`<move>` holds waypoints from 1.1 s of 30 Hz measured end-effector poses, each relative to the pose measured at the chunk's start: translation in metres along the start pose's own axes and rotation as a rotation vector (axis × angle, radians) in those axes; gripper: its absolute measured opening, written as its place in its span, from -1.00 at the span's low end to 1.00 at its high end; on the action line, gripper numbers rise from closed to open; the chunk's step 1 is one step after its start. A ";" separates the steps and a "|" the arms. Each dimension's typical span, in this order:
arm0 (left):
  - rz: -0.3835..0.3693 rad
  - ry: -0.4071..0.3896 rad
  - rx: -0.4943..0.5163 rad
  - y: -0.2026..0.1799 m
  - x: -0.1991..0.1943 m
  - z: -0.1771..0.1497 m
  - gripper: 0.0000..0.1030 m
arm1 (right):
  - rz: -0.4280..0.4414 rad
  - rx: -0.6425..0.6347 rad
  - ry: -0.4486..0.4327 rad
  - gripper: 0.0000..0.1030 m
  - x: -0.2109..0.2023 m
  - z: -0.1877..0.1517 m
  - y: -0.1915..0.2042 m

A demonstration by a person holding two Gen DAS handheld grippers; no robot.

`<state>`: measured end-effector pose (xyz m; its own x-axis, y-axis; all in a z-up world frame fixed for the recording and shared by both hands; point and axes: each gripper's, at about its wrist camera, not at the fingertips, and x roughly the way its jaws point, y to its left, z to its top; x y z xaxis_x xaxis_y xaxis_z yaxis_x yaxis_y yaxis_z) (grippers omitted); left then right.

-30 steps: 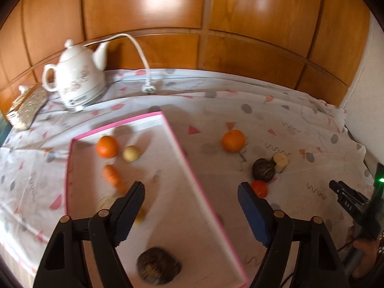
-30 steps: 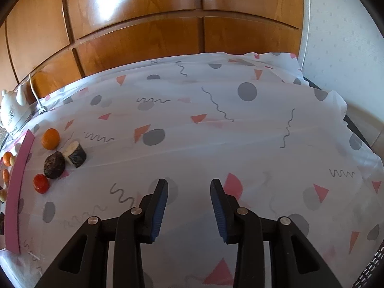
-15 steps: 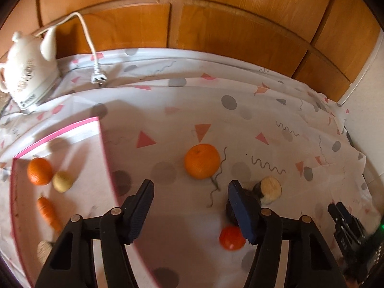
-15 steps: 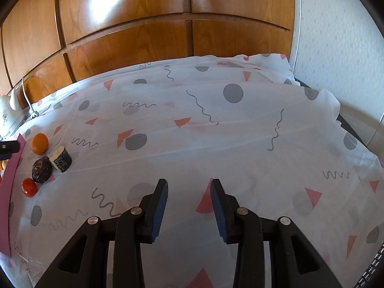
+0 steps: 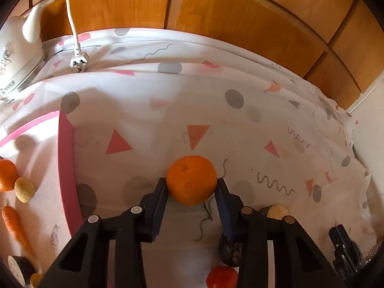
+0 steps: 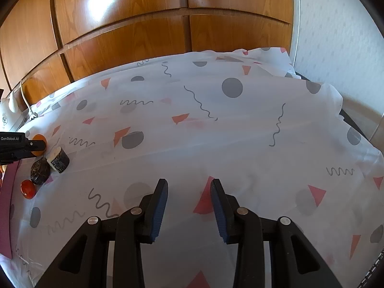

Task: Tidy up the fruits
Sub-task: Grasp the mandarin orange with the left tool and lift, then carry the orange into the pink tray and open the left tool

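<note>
- Left gripper (image 5: 191, 187) swung off the tray (image 5: 65, 168) and its jaws have just been closing; pads now clamp the orange (image 5: 191, 183) on the cloth (image 5: 240, 129).
- Right gripper (image 6: 189, 192) idle, slack, holding nothing.
- Next, likely: lift it to the tray.

Left gripper (image 5: 191, 188): black plastic arms, dark blue ribbed pads, silver screws at pivots. Right gripper (image 6: 189, 193): same build, pads brighter blue. White "GenRobot.AI" lettering on black body at 9 o'clock, right view.
</note>
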<state>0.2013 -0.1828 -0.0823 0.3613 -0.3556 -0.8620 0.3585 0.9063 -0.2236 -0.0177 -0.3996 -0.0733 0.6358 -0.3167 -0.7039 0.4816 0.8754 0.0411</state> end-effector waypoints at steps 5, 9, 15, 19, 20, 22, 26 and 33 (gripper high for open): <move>-0.036 -0.045 -0.005 0.001 -0.024 -0.009 -0.24 | -0.003 -0.002 0.003 -0.28 0.001 -0.001 0.001; -0.057 -0.087 -0.018 0.008 -0.049 -0.015 -0.24 | -0.008 -0.007 0.005 -0.28 0.001 -0.001 0.002; -0.024 -0.177 -0.052 0.042 -0.097 -0.034 -0.24 | -0.012 -0.014 0.010 -0.25 0.002 -0.001 0.002; 0.031 -0.203 -0.125 0.086 -0.122 -0.049 -0.24 | -0.020 -0.031 0.012 -0.25 0.003 -0.002 0.005; 0.050 -0.207 -0.145 0.099 -0.127 -0.053 -0.24 | -0.022 -0.035 0.013 -0.25 0.003 -0.002 0.005; 0.079 -0.215 -0.175 0.115 -0.132 -0.058 -0.24 | -0.024 -0.041 0.013 -0.25 0.003 -0.002 0.006; 0.140 -0.216 -0.234 0.149 -0.137 -0.071 -0.24 | -0.028 -0.045 0.014 -0.25 0.003 -0.002 0.007; 0.208 -0.204 -0.307 0.189 -0.132 -0.087 -0.23 | -0.039 -0.057 0.014 -0.25 0.003 -0.002 0.009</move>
<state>0.1460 0.0549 -0.0505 0.5733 -0.1677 -0.8020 -0.0018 0.9786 -0.2060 -0.0127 -0.3917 -0.0761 0.6085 -0.3461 -0.7141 0.4706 0.8820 -0.0264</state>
